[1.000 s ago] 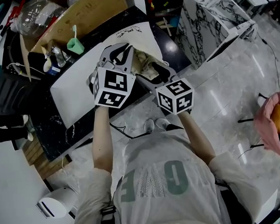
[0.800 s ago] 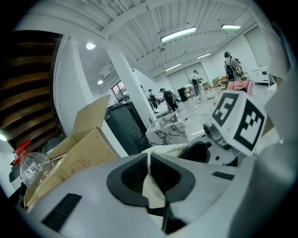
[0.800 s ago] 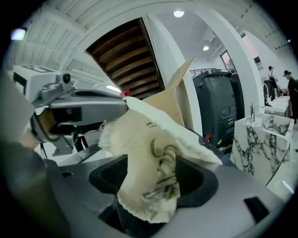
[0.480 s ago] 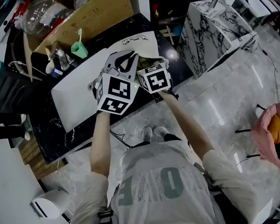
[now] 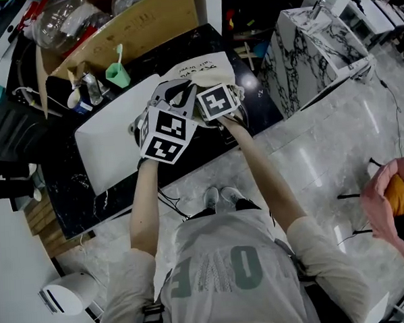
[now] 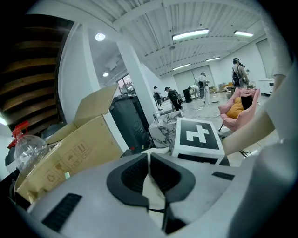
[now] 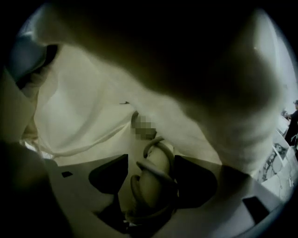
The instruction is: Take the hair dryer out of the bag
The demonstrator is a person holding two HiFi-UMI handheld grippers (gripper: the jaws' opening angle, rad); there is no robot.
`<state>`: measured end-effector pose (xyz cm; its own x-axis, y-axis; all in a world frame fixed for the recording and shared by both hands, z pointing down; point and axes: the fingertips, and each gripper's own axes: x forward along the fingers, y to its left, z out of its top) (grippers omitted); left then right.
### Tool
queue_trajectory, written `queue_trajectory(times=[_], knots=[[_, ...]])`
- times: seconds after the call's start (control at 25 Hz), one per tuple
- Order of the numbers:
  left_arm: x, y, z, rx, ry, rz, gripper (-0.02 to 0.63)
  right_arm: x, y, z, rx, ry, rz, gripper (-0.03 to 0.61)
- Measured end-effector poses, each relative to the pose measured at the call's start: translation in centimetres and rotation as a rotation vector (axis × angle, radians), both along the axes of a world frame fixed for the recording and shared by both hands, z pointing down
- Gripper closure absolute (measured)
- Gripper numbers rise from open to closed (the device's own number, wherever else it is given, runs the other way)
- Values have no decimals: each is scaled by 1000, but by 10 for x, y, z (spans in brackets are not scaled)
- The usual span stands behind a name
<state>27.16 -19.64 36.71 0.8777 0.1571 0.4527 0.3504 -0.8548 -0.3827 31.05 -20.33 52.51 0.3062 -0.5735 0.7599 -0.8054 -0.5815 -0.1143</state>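
A cream cloth bag (image 5: 207, 71) lies on the black table. My left gripper (image 5: 182, 86) is shut on the bag's near rim; in the left gripper view a fold of cream fabric (image 6: 152, 190) sits pinched between the pads (image 6: 132, 174). My right gripper reaches down into the bag's mouth, and only its marker cube (image 5: 217, 101) shows in the head view. Inside the dim bag (image 7: 79, 116), the right gripper (image 7: 151, 169) is shut on the pale hair dryer handle (image 7: 157, 162), which has its cord wound around it. The dryer's head is hidden.
A white board (image 5: 109, 132) lies on the black table (image 5: 75, 191) left of the bag. Behind stand a green cup (image 5: 118, 74), a cardboard box (image 5: 124, 30) and a clear plastic bottle (image 5: 60, 23). A marble-patterned block (image 5: 317, 43) stands to the right.
My right gripper has swung from the table's near edge up and left into the bag's mouth. The left gripper has shifted only slightly and keeps its hold on the rim.
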Motion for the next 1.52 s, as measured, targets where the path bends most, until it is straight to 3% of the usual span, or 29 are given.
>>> queue_trajectory(times=[0.12, 0.2, 0.56, 1.12, 1.52], knots=[[5, -15, 13, 7, -30, -25, 572, 4, 6, 16, -138, -49, -10, 252], [8, -23, 18, -15, -33, -37, 572, 7, 4, 18, -165, -48, -16, 275], [12, -27, 20, -35, -32, -44, 572, 19, 0, 14, -152, -29, 31, 345], [11, -10, 23, 22, -43, -25, 572, 17, 12, 3, -103, 10, 20, 351], [14, 5, 27, 77, -12, -33, 572, -21, 43, -11, -31, -19, 43, 350]])
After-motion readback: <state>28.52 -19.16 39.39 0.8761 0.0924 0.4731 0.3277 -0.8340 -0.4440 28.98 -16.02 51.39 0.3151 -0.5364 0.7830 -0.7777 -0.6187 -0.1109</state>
